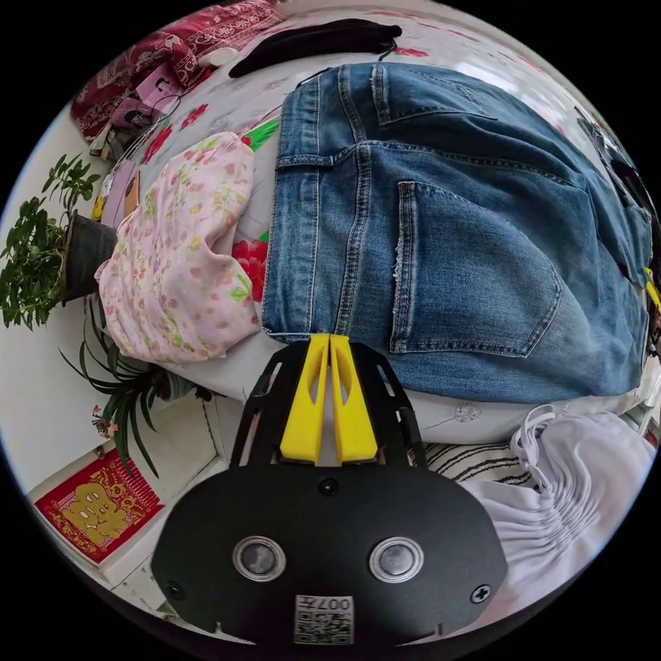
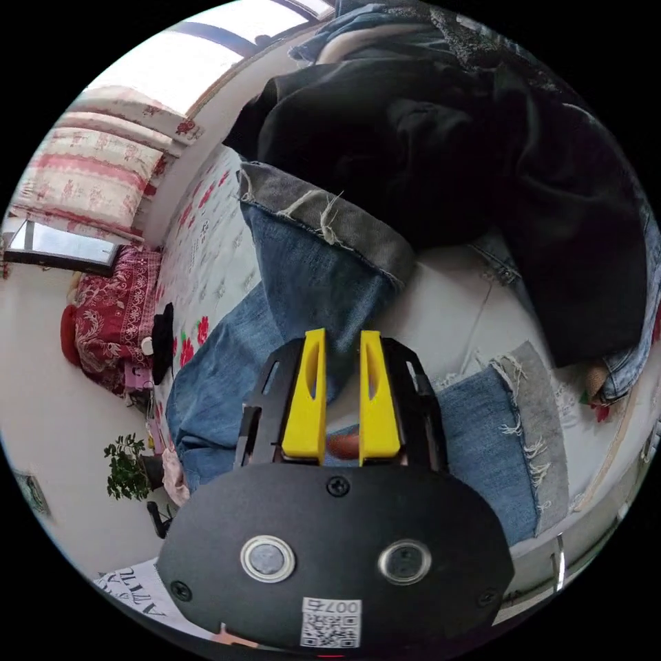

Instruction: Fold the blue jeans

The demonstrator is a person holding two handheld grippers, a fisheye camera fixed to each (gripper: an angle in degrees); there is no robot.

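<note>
The left tongs [image 1: 329, 337], two yellow plastic jaws on a black frame, sit low in the centre of the left gripper view. The jaws are pressed together at their tips, and the tips meet the waistband corner of the blue denim jeans [image 1: 441, 227]. Whether cloth is pinched between them cannot be told.

The right tongs [image 2: 342, 334] stand released in the right gripper view, with a clear gap between the jaws. They hover over one blue denim leg [image 2: 310, 275], whose frayed grey hem [image 2: 330, 224] lies in the upper middle of the frame. The second frayed hem [image 2: 537, 427] lies at lower right, apart from the first.

The jeans lie spread on the flower-printed white bed sheet [image 2: 206, 241], seat side up, with both back pockets showing in the left gripper view. A pink floral garment [image 1: 182, 255] lies at the left of that frame, touching the waistband. A white gathered garment [image 1: 571, 468] lies at lower right. A black cloth heap [image 2: 447, 158] covers the upper right of the right gripper view.

Judged step: the lengthwise fold is starting, and the legs are not yet stacked. The next move calls for closing the right tongs on the leg edge, confirming the waistband grip, and carrying one half over the other with hems aligned.
</note>
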